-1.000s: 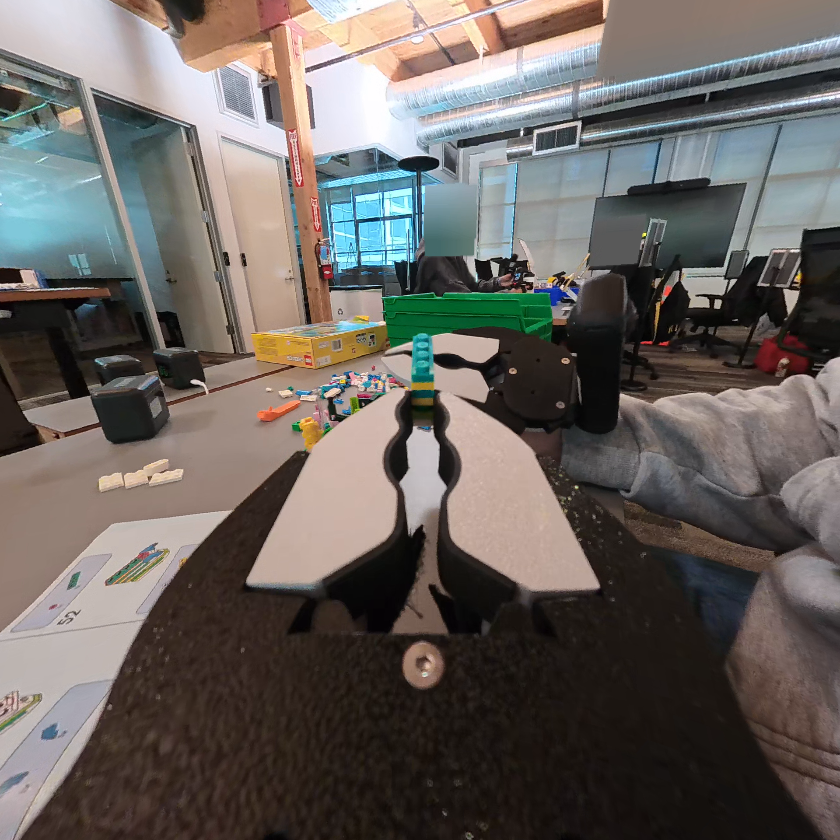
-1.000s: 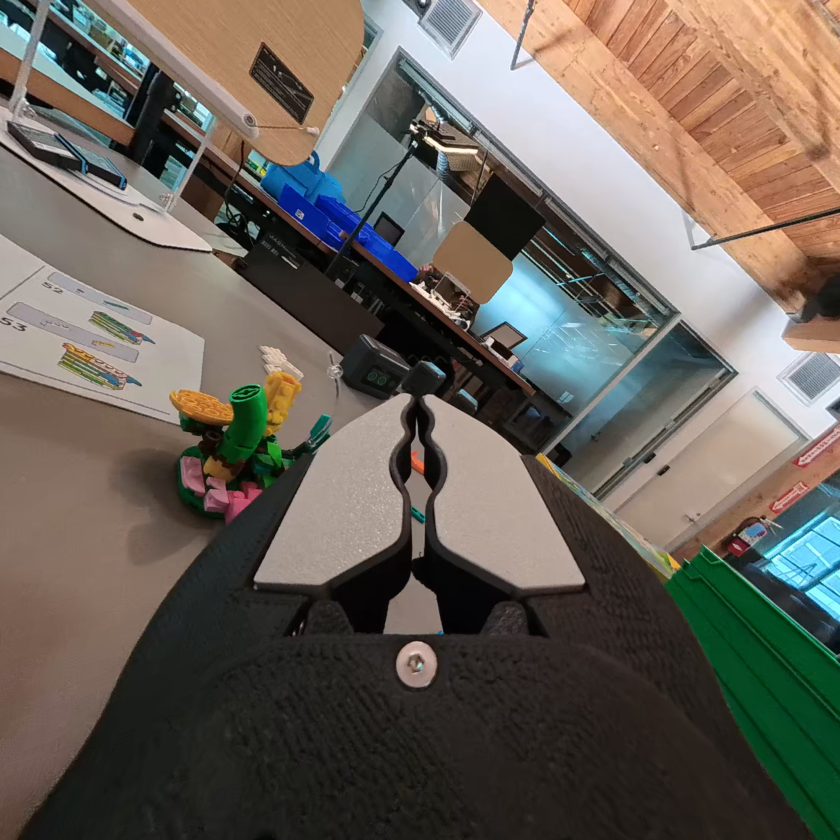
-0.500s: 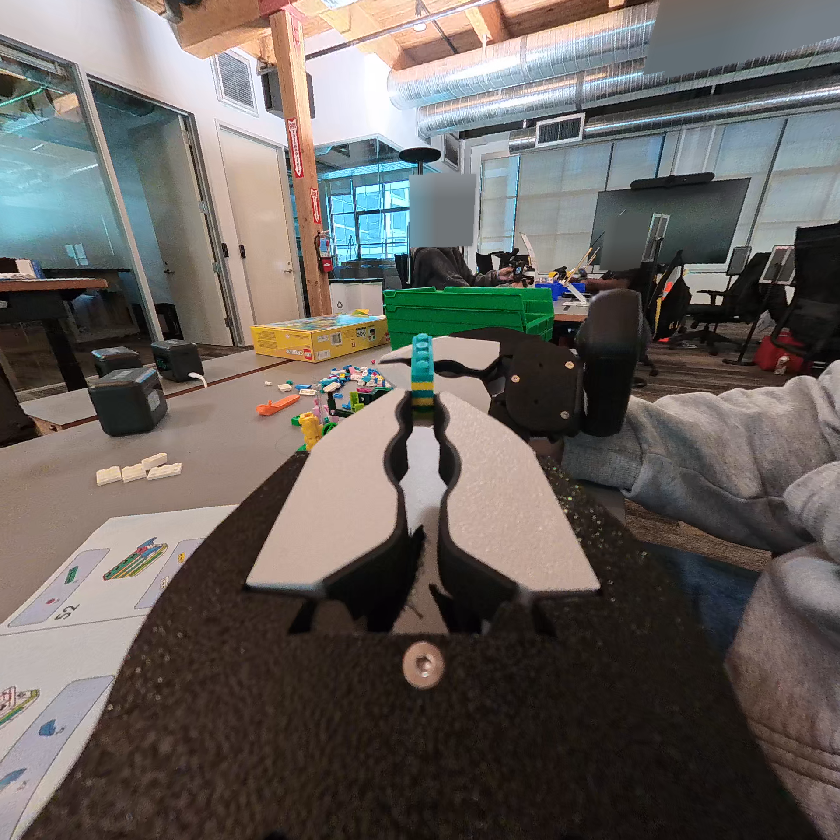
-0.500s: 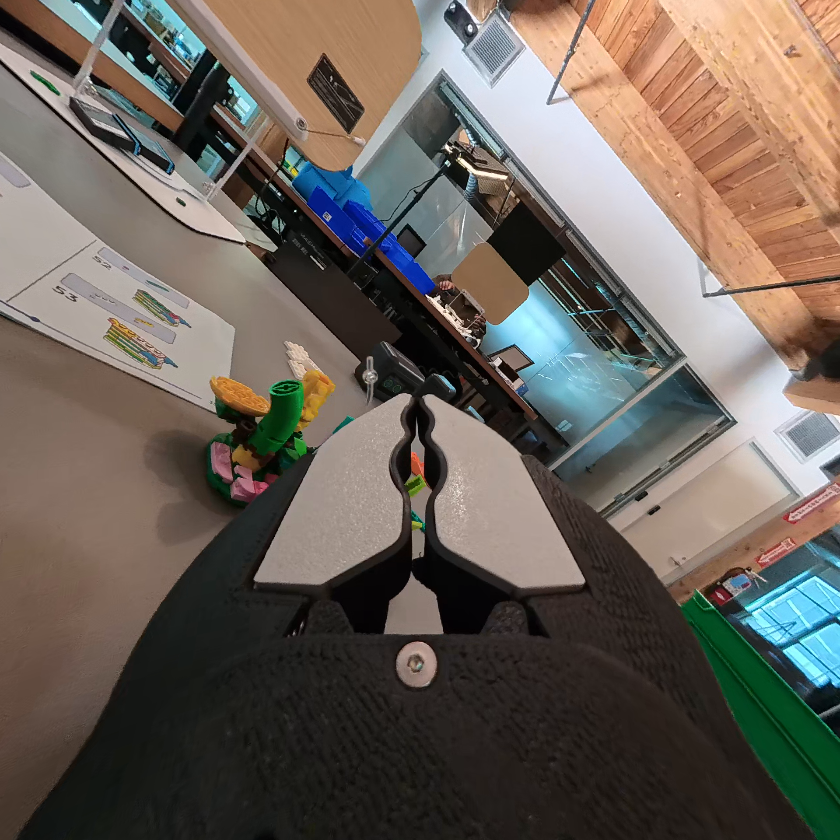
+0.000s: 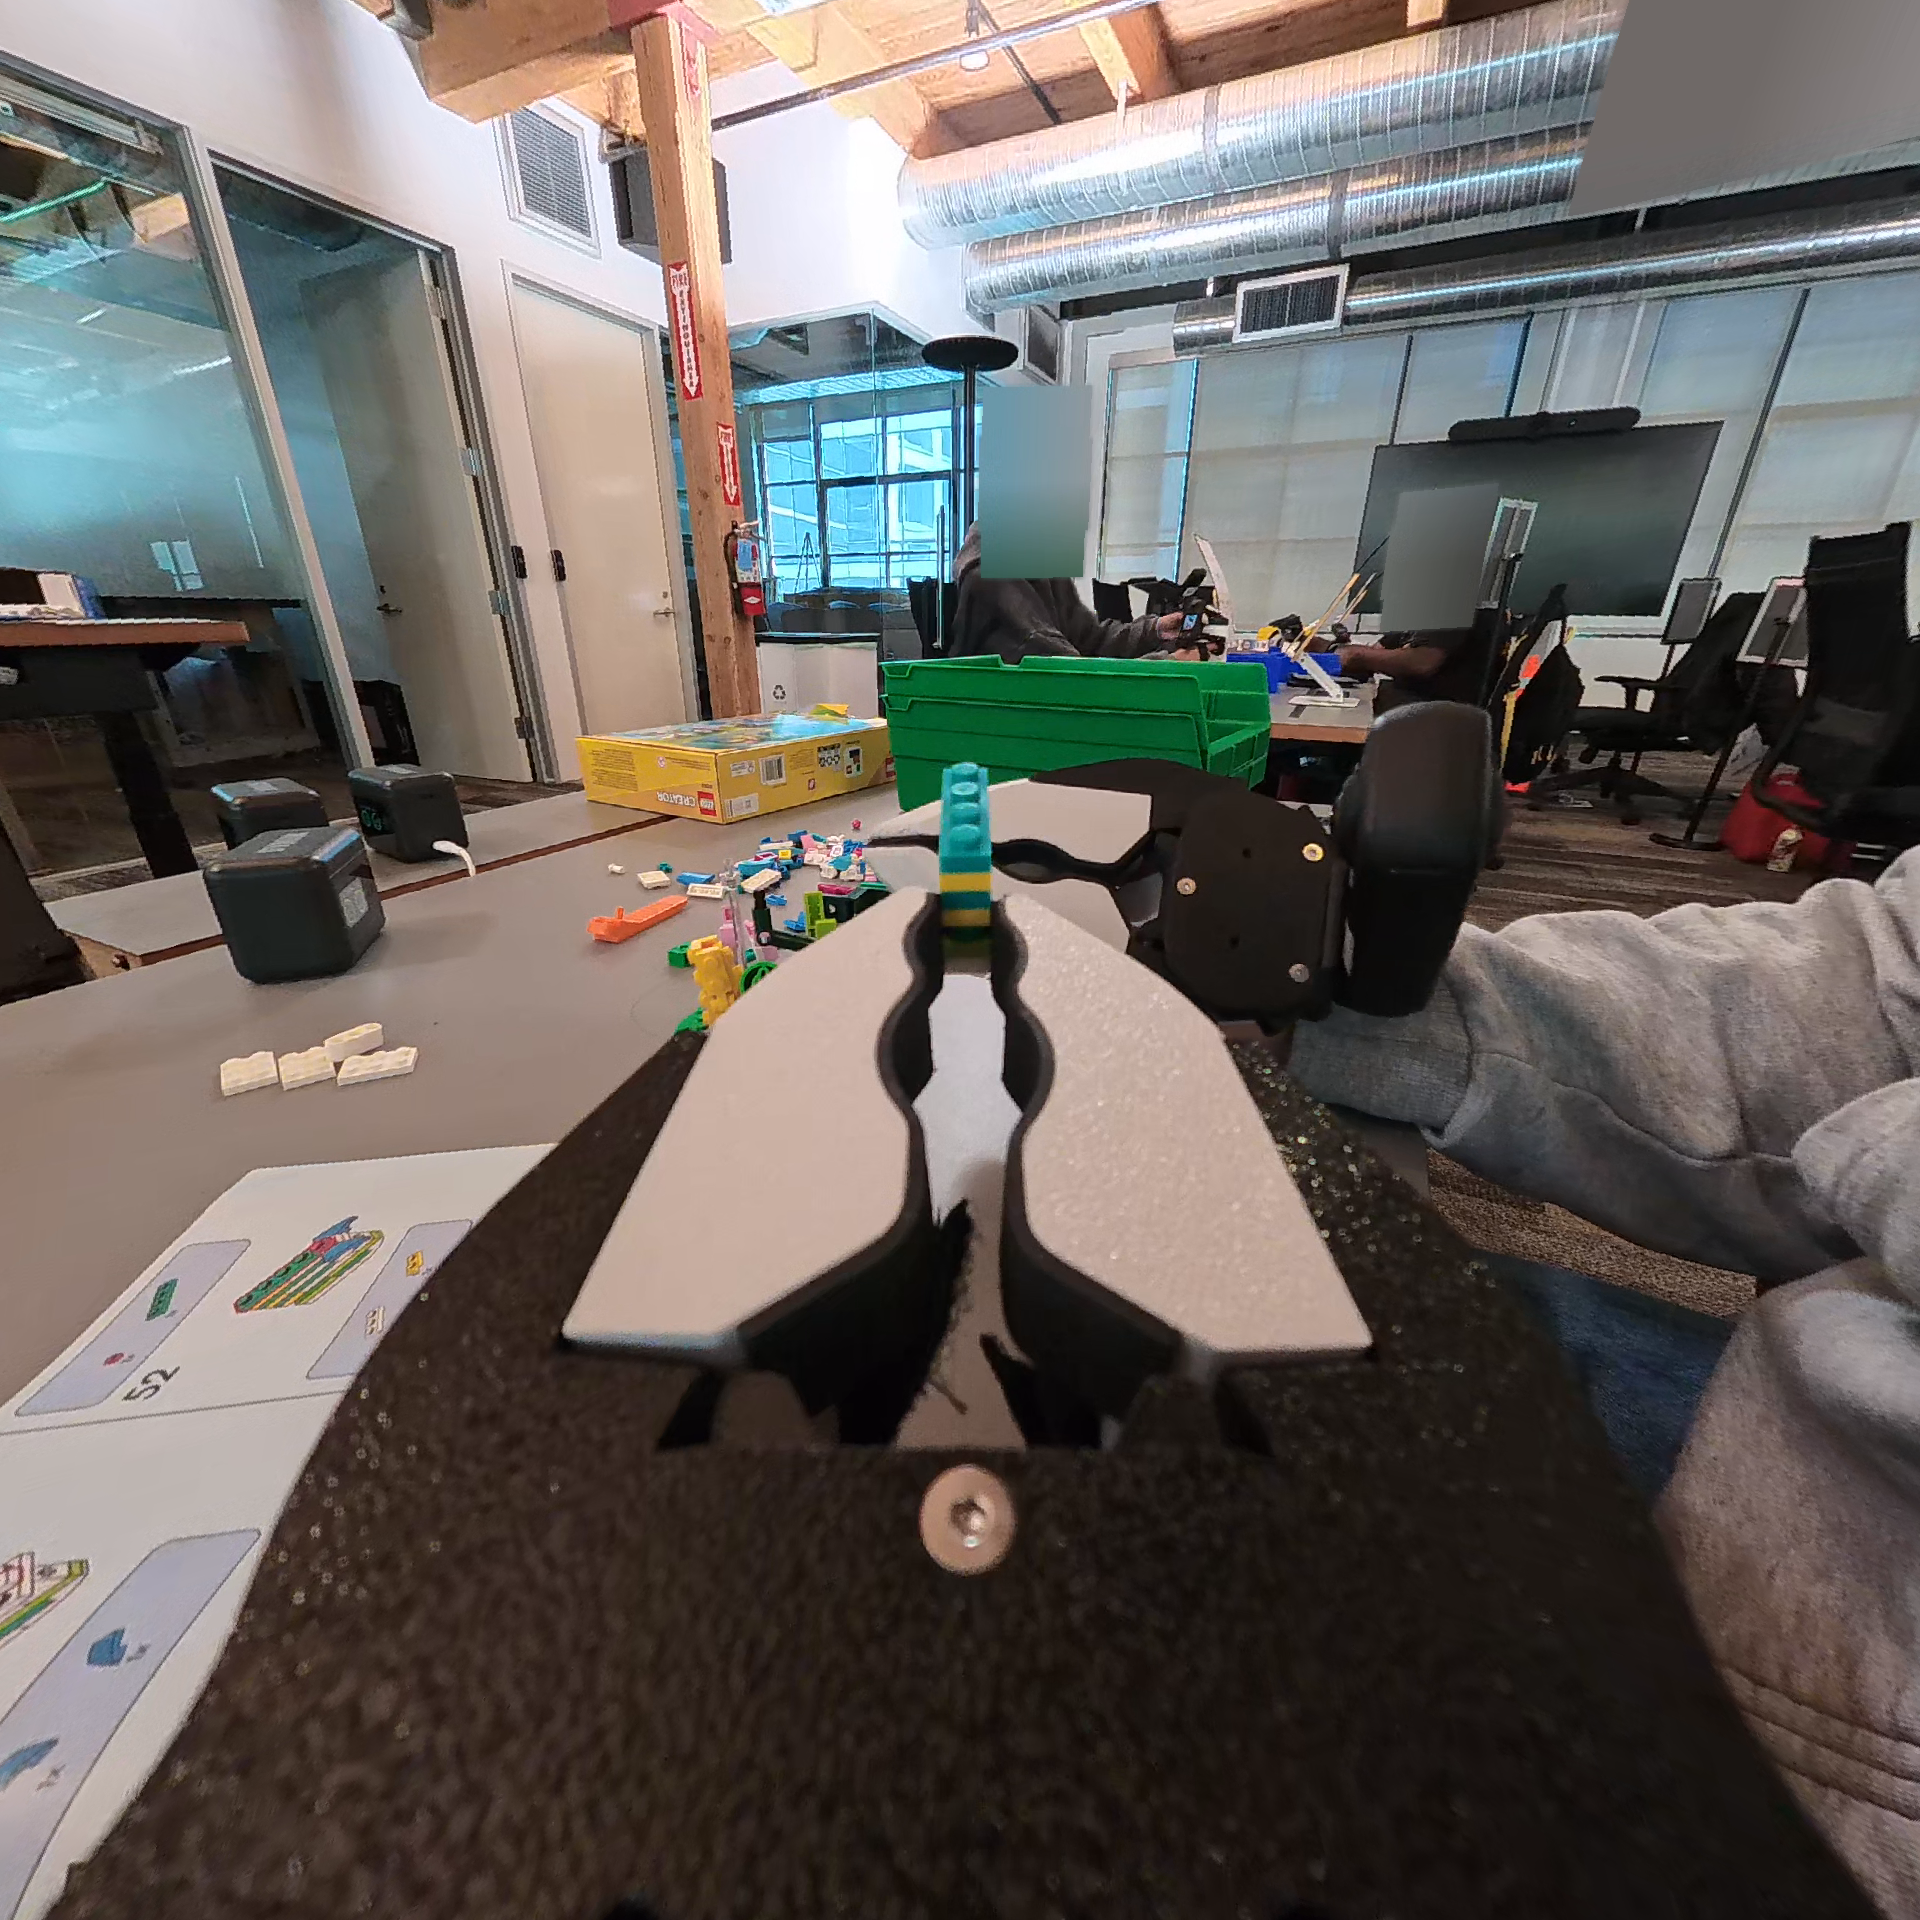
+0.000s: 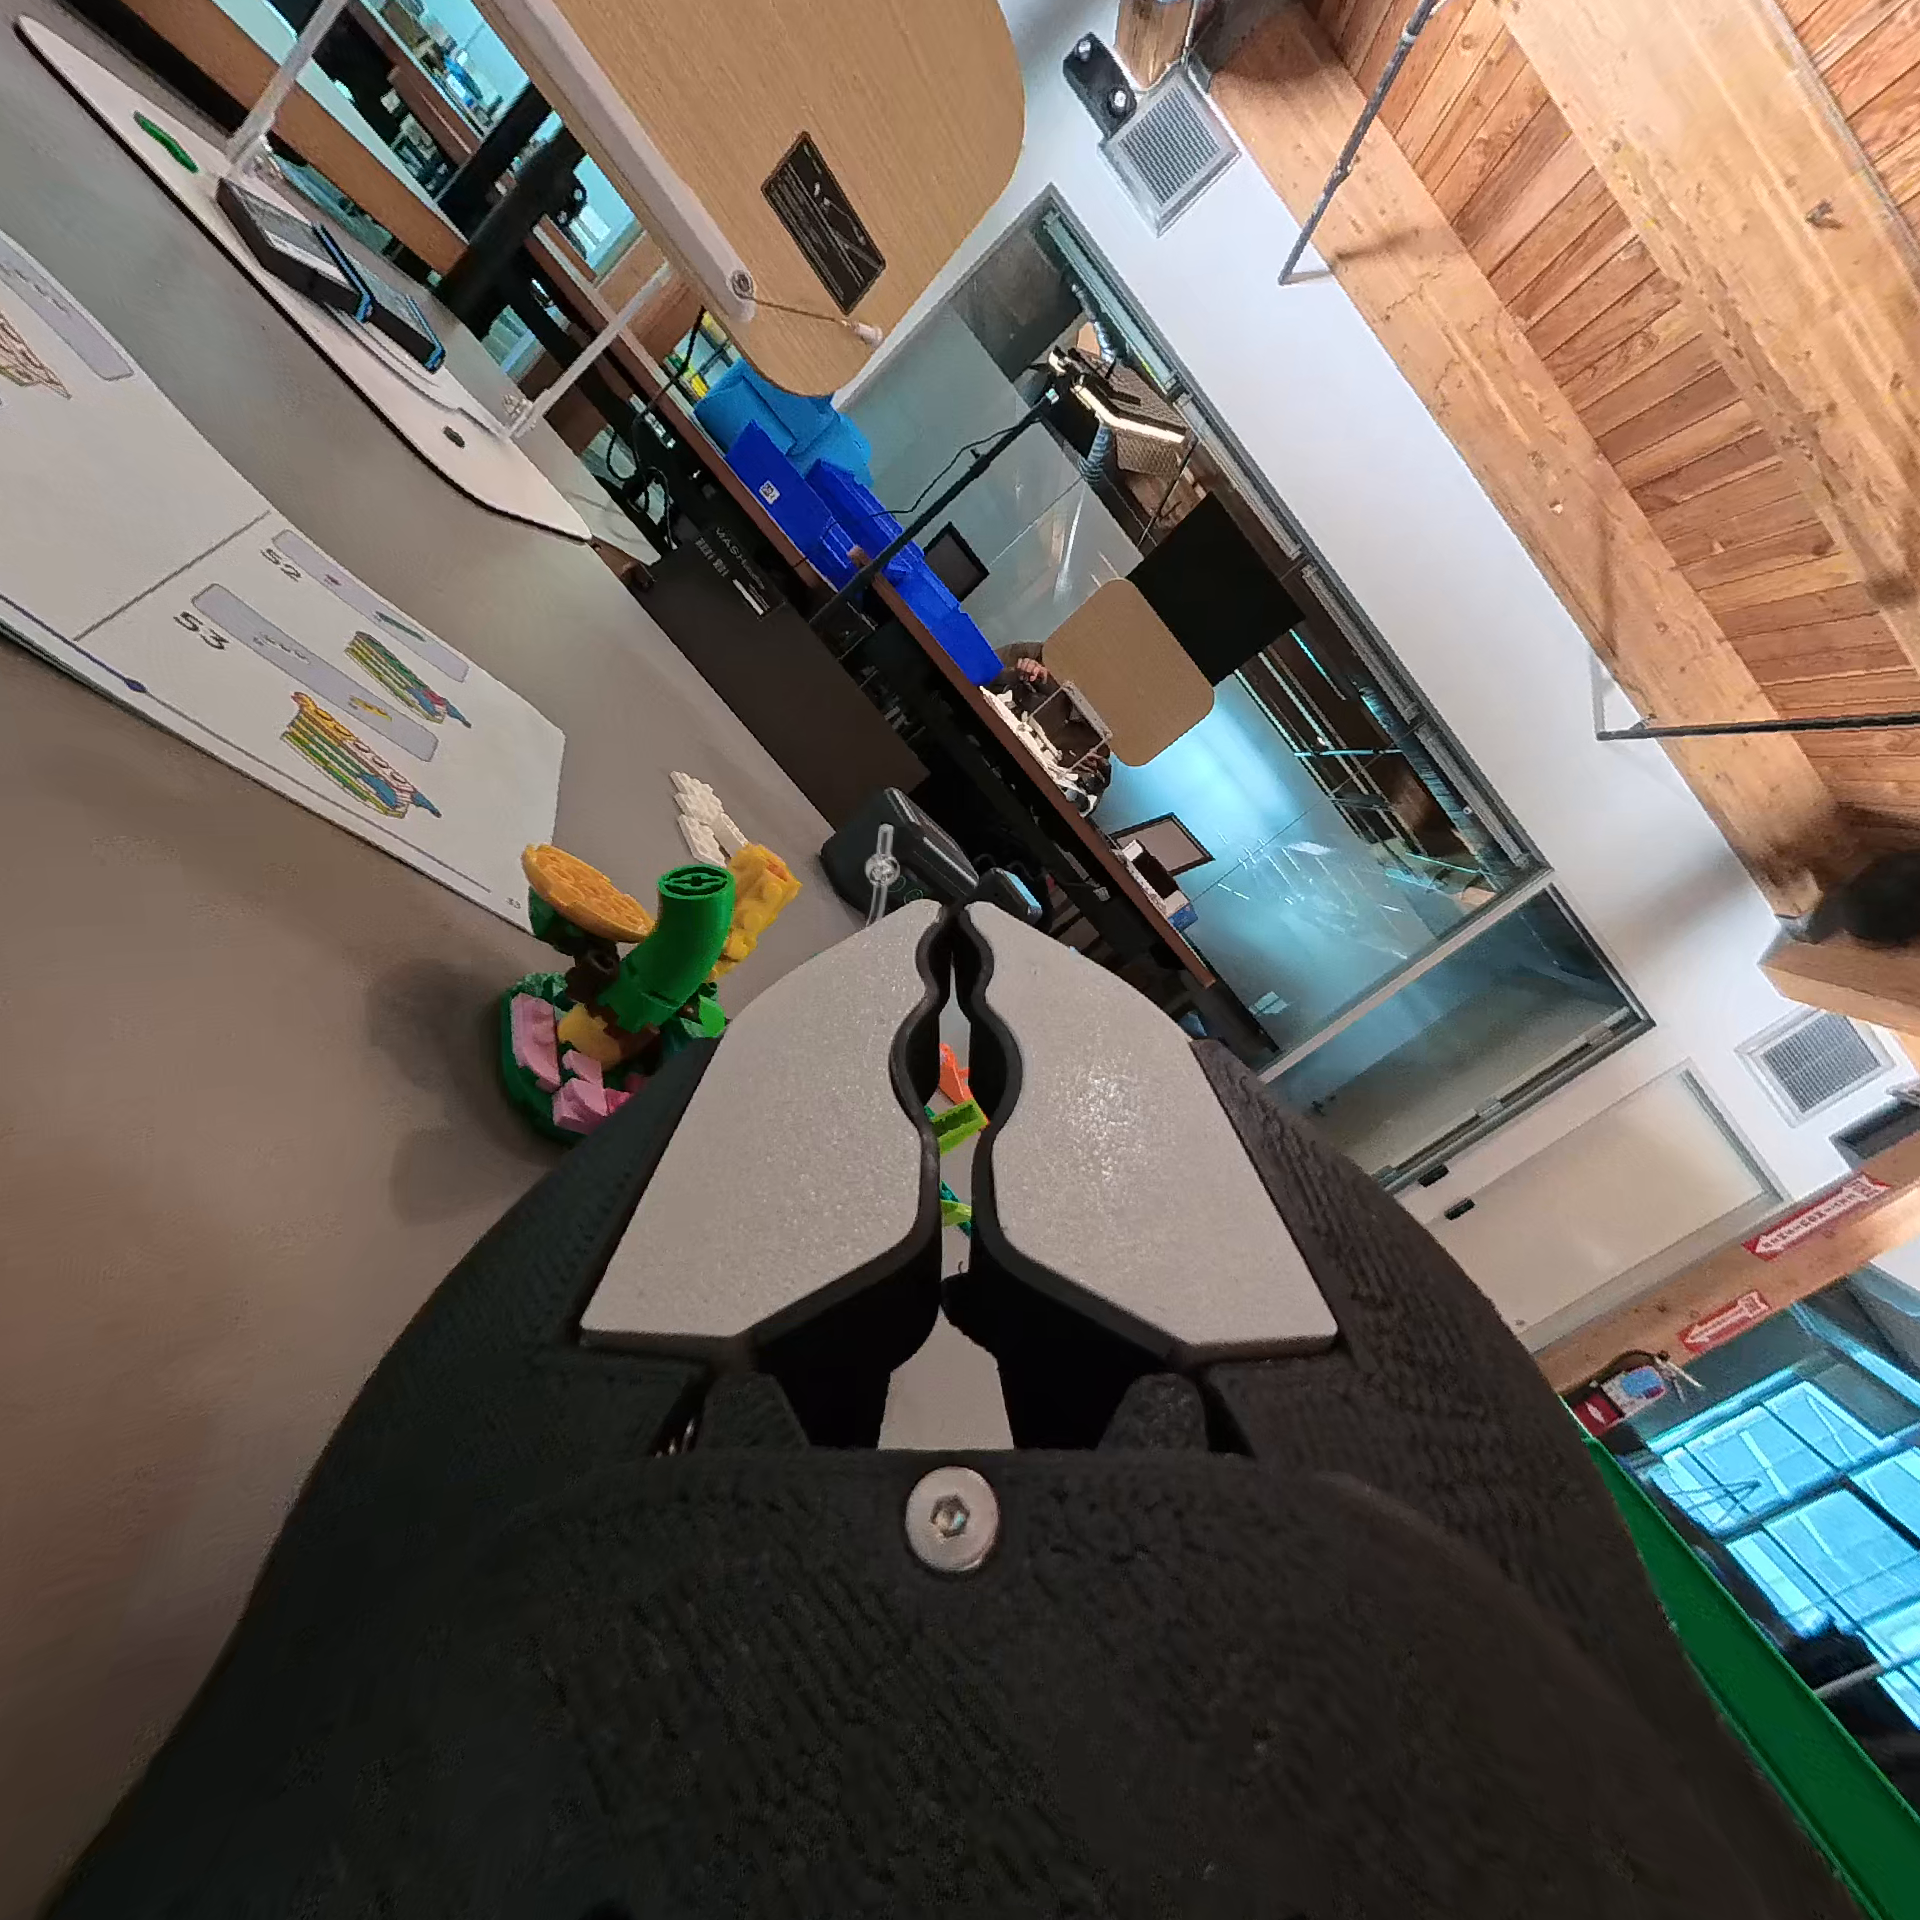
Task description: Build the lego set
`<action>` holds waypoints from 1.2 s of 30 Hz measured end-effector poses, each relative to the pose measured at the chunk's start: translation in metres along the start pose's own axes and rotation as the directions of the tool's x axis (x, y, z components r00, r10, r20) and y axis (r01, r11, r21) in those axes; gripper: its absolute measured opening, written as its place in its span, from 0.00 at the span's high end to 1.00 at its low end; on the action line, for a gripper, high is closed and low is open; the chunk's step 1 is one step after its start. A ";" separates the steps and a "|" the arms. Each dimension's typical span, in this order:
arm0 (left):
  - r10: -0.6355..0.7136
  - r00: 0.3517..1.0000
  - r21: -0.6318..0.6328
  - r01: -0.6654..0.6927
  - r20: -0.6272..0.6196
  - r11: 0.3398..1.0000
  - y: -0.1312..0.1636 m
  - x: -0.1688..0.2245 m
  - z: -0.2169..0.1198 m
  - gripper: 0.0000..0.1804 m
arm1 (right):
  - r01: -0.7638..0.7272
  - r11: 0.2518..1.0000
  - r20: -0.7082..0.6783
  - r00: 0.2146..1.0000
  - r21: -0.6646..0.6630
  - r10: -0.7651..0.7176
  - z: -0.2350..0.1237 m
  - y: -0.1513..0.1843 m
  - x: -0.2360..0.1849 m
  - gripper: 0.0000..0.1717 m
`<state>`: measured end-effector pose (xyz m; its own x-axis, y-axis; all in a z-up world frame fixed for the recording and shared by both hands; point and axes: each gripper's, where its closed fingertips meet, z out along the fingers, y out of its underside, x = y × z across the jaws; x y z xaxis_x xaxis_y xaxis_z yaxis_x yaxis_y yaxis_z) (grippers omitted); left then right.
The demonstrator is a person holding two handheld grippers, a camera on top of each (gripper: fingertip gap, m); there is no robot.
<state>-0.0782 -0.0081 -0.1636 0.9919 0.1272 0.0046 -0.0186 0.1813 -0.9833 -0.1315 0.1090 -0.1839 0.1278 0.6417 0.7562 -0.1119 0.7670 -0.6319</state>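
Above the desk we clench our left claw on a teal-and-yellow brick stack, upright for access, while our right claw stays out of it, pinched shut on nothing.

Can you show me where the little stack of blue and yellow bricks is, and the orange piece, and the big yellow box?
Brick stack (image 5: 966, 842), left wrist view: on its teal upper part, above the fingers.
Orange piece (image 5: 636, 918), left wrist view: on the middle of its flat length.
Yellow box (image 5: 727, 779), left wrist view: on its front side.
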 end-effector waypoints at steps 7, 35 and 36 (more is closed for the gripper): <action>-0.008 1.000 0.002 0.008 0.001 1.000 0.000 -0.001 0.000 0.96 | 0.030 1.000 0.010 1.000 0.005 -0.030 0.000 -0.001 -0.004 1.00; -0.107 0.994 0.063 0.107 0.002 0.992 -0.006 -0.014 -0.006 0.96 | 0.013 0.648 0.426 0.763 -0.762 0.485 0.129 0.199 0.056 0.93; -0.111 0.994 0.068 0.111 0.001 0.992 -0.007 -0.015 -0.007 0.96 | -0.012 0.618 0.425 0.716 -0.786 0.554 0.129 0.202 0.048 0.92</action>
<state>-0.0919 -0.0177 -0.1581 0.9877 0.1068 0.1141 0.0831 0.2597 -0.9621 -0.2751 0.2941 -0.2530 -0.3888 0.8827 0.2642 0.7035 0.4695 -0.5335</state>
